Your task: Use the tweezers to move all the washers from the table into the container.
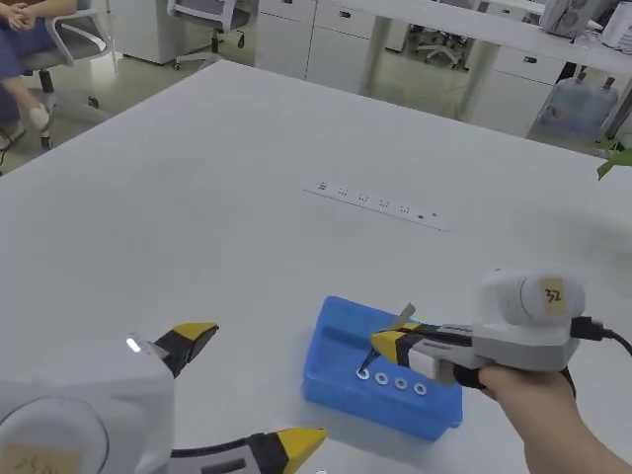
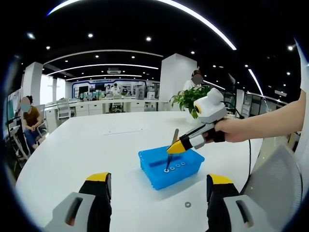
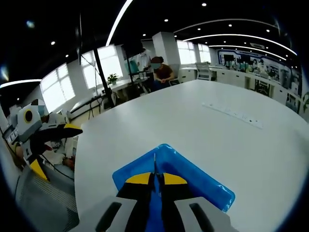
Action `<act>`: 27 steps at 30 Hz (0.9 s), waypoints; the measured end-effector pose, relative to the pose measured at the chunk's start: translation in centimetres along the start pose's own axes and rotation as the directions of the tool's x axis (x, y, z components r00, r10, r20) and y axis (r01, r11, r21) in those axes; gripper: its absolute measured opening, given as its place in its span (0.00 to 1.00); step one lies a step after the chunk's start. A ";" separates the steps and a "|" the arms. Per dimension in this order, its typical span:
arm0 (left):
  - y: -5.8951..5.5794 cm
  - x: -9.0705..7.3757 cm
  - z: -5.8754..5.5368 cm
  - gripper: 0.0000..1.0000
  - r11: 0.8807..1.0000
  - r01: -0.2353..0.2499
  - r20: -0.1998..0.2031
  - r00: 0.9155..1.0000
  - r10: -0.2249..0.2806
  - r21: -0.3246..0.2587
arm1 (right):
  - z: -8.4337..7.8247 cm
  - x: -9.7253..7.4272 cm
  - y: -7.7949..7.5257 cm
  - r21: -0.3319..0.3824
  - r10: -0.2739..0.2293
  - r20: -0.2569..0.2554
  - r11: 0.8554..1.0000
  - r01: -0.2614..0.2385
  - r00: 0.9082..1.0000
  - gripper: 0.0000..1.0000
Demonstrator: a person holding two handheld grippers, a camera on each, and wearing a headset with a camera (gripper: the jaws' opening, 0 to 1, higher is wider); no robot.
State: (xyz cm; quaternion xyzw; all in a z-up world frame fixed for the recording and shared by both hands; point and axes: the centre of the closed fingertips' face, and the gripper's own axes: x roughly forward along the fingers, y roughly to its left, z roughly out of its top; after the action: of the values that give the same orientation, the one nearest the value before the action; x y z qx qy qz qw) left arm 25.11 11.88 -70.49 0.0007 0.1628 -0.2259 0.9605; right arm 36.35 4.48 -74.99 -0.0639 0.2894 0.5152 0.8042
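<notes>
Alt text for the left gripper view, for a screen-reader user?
The right gripper, shut on tweezers, points them down into a blue container holding a row of washers on a white table. One more washer lies on the table nearer the camera; the left gripper has its jaws open at the bottom.

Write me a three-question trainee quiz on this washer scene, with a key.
1. True or false: the left gripper is shut on the tweezers.
2. In the head view, how many washers lie in the blue container? A two; B four; C seven.
3. Fill in: in the left gripper view, one washer lies outside the container, on the ____.

Key
1. False: its fingers are apart and hold nothing; the right gripper holds the tweezers.
2. B.
3. table.
</notes>
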 end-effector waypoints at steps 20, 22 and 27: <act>-0.2 0.1 -0.1 0.82 1.000 0.010 -0.008 1.000 -0.010 0.007 | 2.5 -3.9 3.7 -0.006 0.042 0.130 0.999 -0.042 0.991 0.03; -0.3 0.1 -0.1 0.82 1.000 0.012 -0.010 1.000 -0.012 0.008 | 2.4 -4.1 4.1 -0.005 0.052 0.132 0.999 -0.052 0.990 0.03; -0.4 0.1 -0.3 0.82 1.000 0.015 -0.016 1.000 -0.015 0.012 | 1.7 -4.4 5.4 0.017 0.072 0.140 0.997 -0.075 0.988 0.03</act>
State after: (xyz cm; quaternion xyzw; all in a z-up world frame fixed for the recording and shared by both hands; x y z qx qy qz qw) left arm 24.98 11.53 -70.74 0.0069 0.1692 -0.2341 0.9573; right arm 31.05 4.13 -70.17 -0.0081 0.2404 0.5445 0.8035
